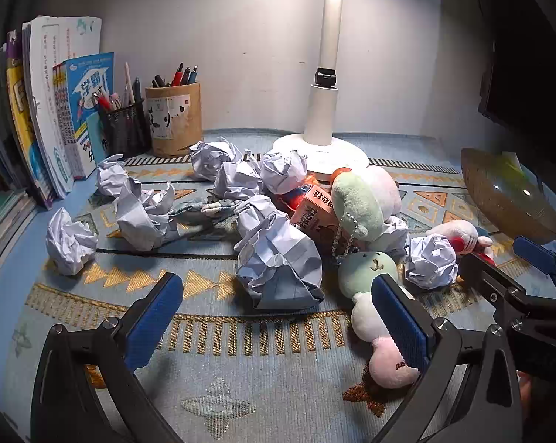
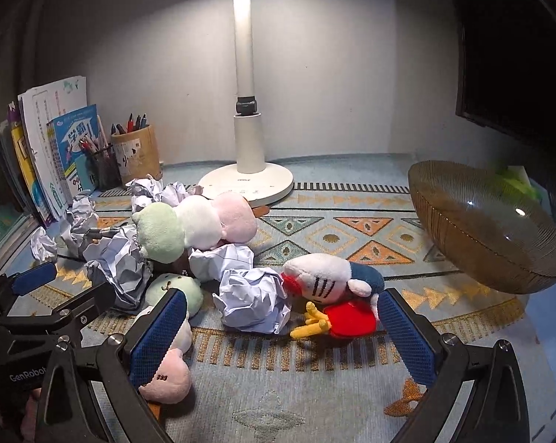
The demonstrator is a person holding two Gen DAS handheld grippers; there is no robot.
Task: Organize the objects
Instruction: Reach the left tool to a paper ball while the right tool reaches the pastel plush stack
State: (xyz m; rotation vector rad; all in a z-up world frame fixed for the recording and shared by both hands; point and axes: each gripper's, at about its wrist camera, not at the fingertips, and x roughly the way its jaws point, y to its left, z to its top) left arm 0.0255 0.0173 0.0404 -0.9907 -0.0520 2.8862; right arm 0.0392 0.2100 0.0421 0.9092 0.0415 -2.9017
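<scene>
Several crumpled paper balls lie in a heap on the patterned mat, mixed with plush toys. A three-ball plush in green, white and pink lies near both grippers. A second one like it lies behind, beside a pink carton. A white plush with red parts lies in front of my right gripper. My left gripper is open and empty before the biggest paper ball. My right gripper is open and empty.
A brown glass bowl stands tilted at the right. A white lamp base stands at the back. Two pen holders and upright books are at the back left. A dark monitor is at the right.
</scene>
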